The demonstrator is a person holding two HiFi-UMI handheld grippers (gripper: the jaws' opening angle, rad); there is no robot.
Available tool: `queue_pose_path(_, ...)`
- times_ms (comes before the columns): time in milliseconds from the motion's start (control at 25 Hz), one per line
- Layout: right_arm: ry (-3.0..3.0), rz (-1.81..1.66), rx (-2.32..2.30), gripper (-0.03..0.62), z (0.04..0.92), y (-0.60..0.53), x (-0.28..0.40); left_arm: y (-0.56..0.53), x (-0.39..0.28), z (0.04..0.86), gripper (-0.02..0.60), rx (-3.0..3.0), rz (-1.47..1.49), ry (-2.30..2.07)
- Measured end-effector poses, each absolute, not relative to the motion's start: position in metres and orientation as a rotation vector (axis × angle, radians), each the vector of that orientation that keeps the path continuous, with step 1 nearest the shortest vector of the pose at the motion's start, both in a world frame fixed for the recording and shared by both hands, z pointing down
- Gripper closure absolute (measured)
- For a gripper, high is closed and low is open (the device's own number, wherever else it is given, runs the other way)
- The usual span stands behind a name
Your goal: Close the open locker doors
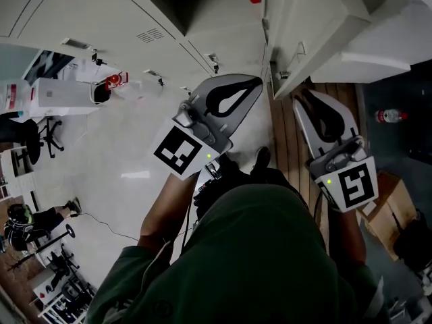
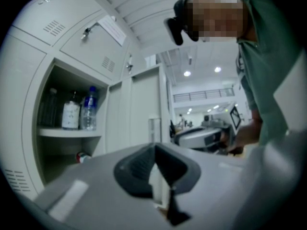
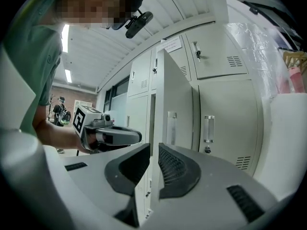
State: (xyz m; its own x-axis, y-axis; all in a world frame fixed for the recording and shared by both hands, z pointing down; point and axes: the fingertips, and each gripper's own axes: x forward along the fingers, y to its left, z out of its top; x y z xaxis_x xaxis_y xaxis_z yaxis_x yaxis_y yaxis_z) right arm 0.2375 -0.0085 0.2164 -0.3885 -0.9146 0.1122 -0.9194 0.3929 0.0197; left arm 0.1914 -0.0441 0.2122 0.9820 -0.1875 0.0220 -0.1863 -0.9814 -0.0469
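My left hand-held gripper [image 2: 154,146] has its jaws closed tip to tip, with nothing between them. To its left an open locker compartment [image 2: 57,162] shows bottles [image 2: 88,108] standing on a shelf [image 2: 67,133]. My right hand-held gripper [image 3: 153,150] has its jaws a narrow slit apart and empty. It points level at the edge of an open locker door [image 3: 175,104], which stands out from the closed lockers [image 3: 225,114] on its right. In the head view both grippers sit side by side near the lockers
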Motion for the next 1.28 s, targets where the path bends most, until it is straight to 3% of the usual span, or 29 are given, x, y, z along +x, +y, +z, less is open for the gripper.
queue_pose_path(1280, -2.587, 0.014, 1.543, 0.556, 0.222, -0.032, 0.226, -0.053, 0.180, 0.218, 0.578, -3.088, -0.047, 0.347)
